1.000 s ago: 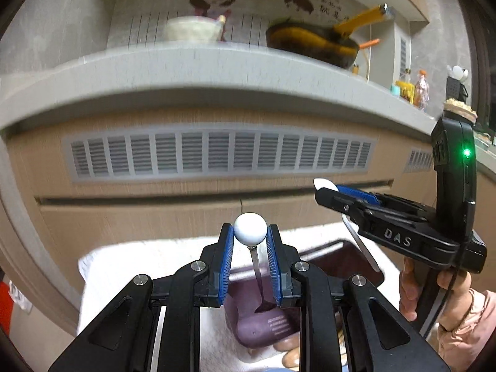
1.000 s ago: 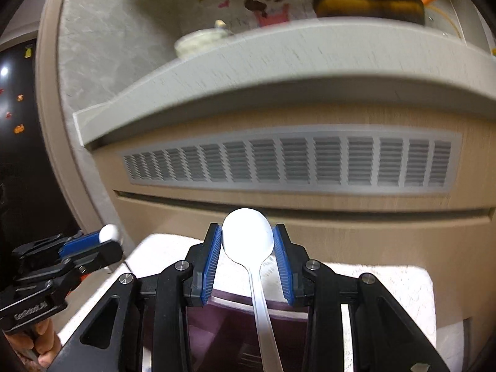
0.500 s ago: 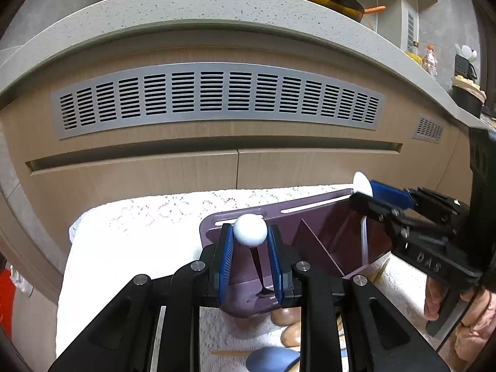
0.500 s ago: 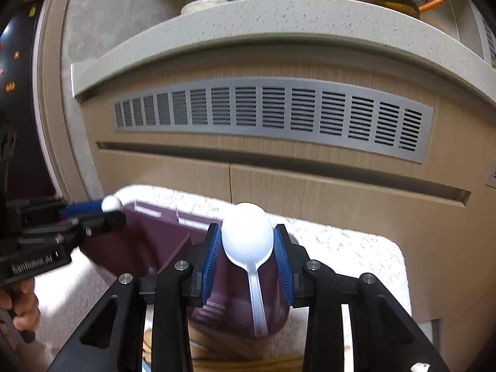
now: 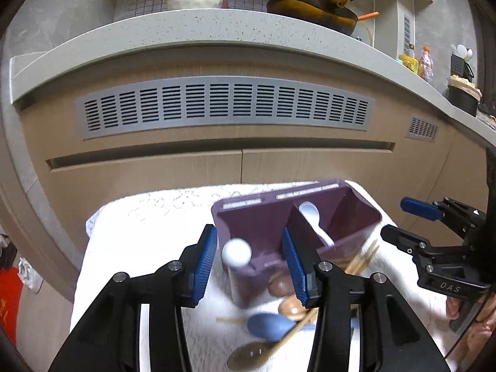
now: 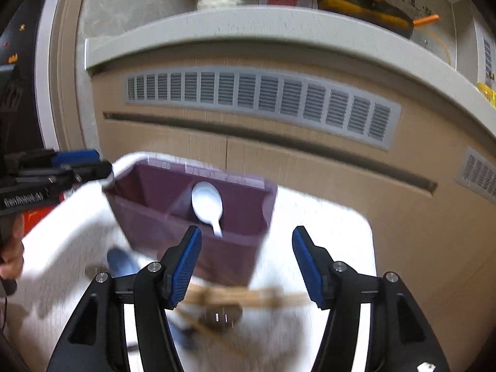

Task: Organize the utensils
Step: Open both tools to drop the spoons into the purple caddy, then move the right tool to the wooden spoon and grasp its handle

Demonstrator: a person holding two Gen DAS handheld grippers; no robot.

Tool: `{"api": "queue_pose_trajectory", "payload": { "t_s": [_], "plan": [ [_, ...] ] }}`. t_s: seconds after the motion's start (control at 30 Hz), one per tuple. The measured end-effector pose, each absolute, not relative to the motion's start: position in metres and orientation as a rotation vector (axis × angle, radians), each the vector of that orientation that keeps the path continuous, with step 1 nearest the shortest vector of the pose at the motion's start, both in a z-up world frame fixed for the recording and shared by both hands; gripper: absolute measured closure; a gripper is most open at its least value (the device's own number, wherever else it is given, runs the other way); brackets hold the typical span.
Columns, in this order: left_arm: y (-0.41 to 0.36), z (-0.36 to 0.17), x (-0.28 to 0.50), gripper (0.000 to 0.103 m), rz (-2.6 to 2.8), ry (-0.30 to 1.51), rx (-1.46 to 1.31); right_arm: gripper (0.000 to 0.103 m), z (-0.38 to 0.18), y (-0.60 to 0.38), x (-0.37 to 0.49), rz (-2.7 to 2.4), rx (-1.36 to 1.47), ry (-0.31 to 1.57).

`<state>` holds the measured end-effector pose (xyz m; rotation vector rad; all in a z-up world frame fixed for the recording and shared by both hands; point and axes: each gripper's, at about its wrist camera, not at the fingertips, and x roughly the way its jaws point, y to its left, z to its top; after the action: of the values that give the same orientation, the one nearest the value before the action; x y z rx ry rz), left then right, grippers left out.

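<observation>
A purple two-compartment organizer (image 5: 356,217) (image 6: 248,238) stands on a white cloth. A white spoon (image 5: 310,214) (image 6: 207,201) leans in its right compartment, bowl up, free of any finger. My right gripper (image 6: 246,263) (image 5: 400,223) hovers in front of that compartment; its jaws are opening and nothing is between them. My left gripper (image 5: 248,263) (image 6: 93,162) is over the left compartment with its jaws opening. A blurred white round-headed utensil (image 5: 237,252) sits loose between its pads, close to the left one.
Loose on the white cloth (image 5: 139,232) in front of the organizer lie a blue spoon (image 5: 269,325), brown wooden spoons (image 5: 291,307) and wooden chopsticks (image 6: 248,297). A wooden cabinet with a grey vent grille (image 5: 223,105) rises behind, under a counter with a bowl and a pan.
Both grippers have gone from shut to open. The right one's white spoon now rests in the right compartment. The round-headed utensil has come loose between the left pads.
</observation>
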<state>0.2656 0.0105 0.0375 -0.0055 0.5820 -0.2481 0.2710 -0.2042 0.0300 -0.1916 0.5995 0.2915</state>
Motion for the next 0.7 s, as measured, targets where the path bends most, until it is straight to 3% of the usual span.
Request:
{"api": "queue_pose_trajectory", "payload": {
  "t_s": [0.27,0.7],
  "plan": [
    [0.011,0.01,0.241,0.051,-0.301,0.685,0.011,0.044,-0.022,-0.214,0.251,0.324,-0.194,0.81],
    [0.008,-0.047,0.237,0.051,-0.354,0.884,-0.023,0.045,-0.052,-0.202,0.245,0.409,-0.194,0.903]
  ]
}}
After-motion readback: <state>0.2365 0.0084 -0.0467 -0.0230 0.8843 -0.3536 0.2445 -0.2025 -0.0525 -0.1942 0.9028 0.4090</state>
